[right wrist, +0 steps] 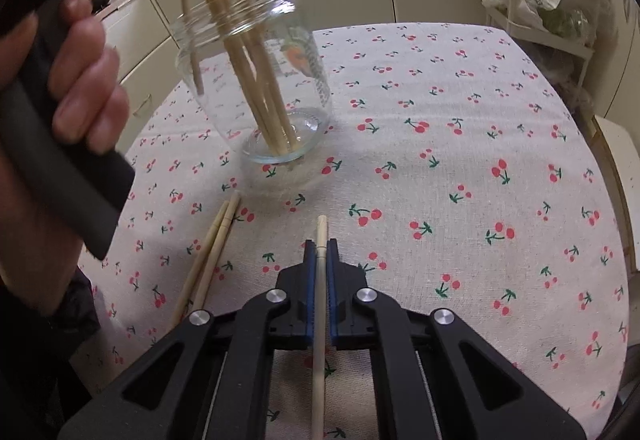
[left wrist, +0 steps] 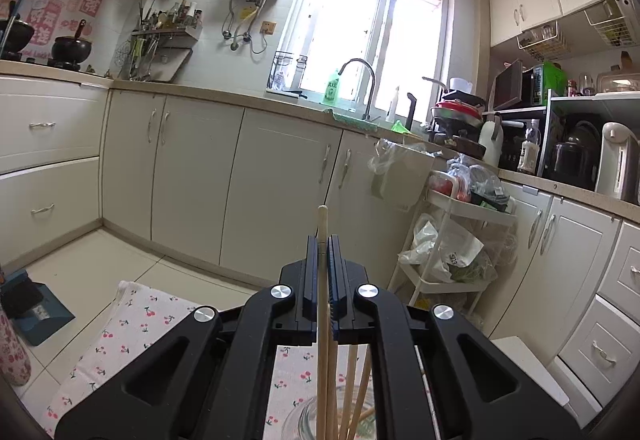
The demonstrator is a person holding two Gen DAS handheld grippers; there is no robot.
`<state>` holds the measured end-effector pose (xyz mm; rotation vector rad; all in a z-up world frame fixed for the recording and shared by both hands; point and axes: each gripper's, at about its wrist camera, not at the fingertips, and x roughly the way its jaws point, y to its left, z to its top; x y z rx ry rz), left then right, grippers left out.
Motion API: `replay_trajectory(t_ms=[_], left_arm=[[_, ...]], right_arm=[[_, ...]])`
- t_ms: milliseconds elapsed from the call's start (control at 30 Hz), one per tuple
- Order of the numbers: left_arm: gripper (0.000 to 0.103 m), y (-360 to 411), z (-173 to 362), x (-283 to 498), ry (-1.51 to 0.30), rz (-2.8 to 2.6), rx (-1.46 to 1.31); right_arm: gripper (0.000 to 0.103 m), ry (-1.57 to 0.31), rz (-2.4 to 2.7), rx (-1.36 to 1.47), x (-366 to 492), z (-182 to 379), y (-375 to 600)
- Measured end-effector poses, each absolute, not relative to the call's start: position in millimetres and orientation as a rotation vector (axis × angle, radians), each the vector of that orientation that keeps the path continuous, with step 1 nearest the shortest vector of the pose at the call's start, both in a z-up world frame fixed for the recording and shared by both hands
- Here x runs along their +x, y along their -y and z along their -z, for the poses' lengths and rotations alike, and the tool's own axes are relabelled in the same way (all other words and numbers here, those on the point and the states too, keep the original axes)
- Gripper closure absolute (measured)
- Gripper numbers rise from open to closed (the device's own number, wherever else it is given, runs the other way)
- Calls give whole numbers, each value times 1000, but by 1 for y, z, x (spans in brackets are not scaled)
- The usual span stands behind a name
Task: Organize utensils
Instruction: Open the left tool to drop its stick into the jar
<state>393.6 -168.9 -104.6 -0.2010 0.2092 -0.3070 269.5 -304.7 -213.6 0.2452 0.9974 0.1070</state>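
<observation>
My left gripper [left wrist: 323, 240] is shut on a wooden chopstick [left wrist: 322, 304], held upright over a clear glass jar [left wrist: 304, 420] with several chopsticks in it. In the right wrist view the jar [right wrist: 260, 80] stands on the cherry-print tablecloth [right wrist: 460, 160], and the hand holding the left gripper's handle [right wrist: 52, 136] is at the left. My right gripper [right wrist: 321, 246] is shut on another chopstick [right wrist: 320, 320], above the cloth in front of the jar. Two loose chopsticks [right wrist: 212, 252] lie on the cloth, left of my right gripper.
White kitchen cabinets [left wrist: 240, 176] run along the far walls with a sink and tap [left wrist: 360, 88]. A white trolley with bags [left wrist: 452, 240] stands beyond the table's right side. A blue dustpan [left wrist: 36, 308] lies on the floor at left.
</observation>
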Motion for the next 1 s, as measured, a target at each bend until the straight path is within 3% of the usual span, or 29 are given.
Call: replay_trajectory(t_ms=[233,300,367,433,767,1000], left_arm=[[97,171,104,384,-239,328,-148],[91,171,103,379,-250,336,-124],[68,168,102,374,-254,331,-116],[60,163,99,366,-245,317,-117],[36,113,106,315,-283,246,-141],[34,79,146,299,-423,164,-151]], right_arm=[[97,-999,-113,368,270,216,320],[97,-994,-111,397,267,216,322],[97,-984,-117,440,263,214,326],[97,-974,-120,469,260,212,330],[97,-861,-142,575,239,183,337],[97,-670,-153,575,224,133,338]])
